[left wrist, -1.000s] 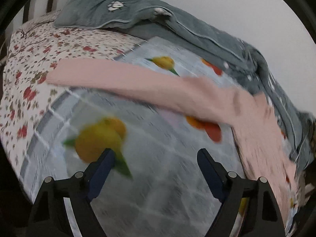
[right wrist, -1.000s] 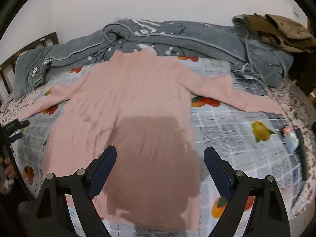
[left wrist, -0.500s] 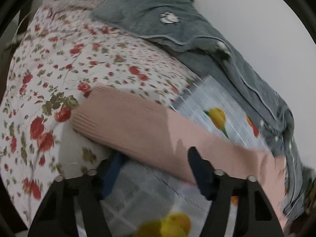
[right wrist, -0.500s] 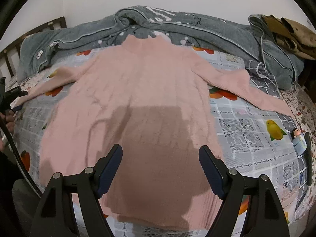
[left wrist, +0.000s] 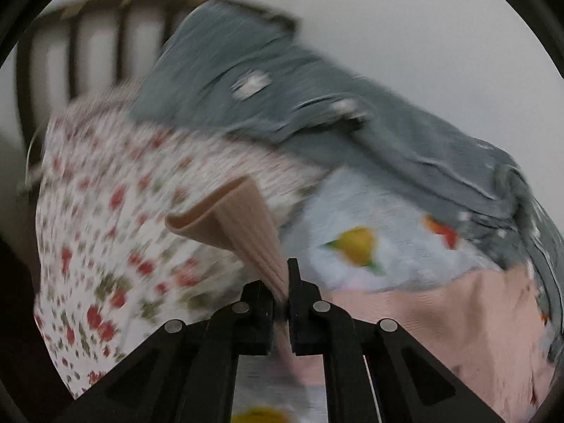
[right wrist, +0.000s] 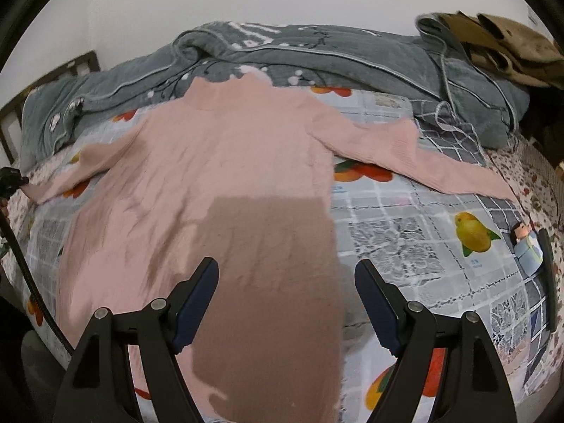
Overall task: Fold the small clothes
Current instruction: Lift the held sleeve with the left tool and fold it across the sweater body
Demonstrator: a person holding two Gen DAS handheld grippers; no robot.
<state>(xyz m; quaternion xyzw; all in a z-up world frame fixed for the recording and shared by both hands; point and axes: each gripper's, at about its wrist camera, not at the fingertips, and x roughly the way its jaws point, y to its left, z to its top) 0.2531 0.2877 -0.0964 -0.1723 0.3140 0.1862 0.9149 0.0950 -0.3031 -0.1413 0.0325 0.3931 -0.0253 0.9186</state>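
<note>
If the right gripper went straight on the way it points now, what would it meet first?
Most likely the pink sweater, at its lower body, lying flat ahead of the open right gripper; depth is hard to judge.

Sweater (right wrist: 225,176) on bed (right wrist: 405,239), before quilt (right wrist: 317,56)

Left sleeve cuff pinched and lifted

The left gripper (left wrist: 286,290), wide open above the fruit-print sheet (left wrist: 356,218) a second ago, now clamps the pink sweater (right wrist: 225,176)'s sleeve cuff (left wrist: 232,216), which stands up at frame centre instead of lying flat. In the right wrist view the sweater sits lower and larger, and the right gripper (right wrist: 286,303) is nearer its hem.
</note>
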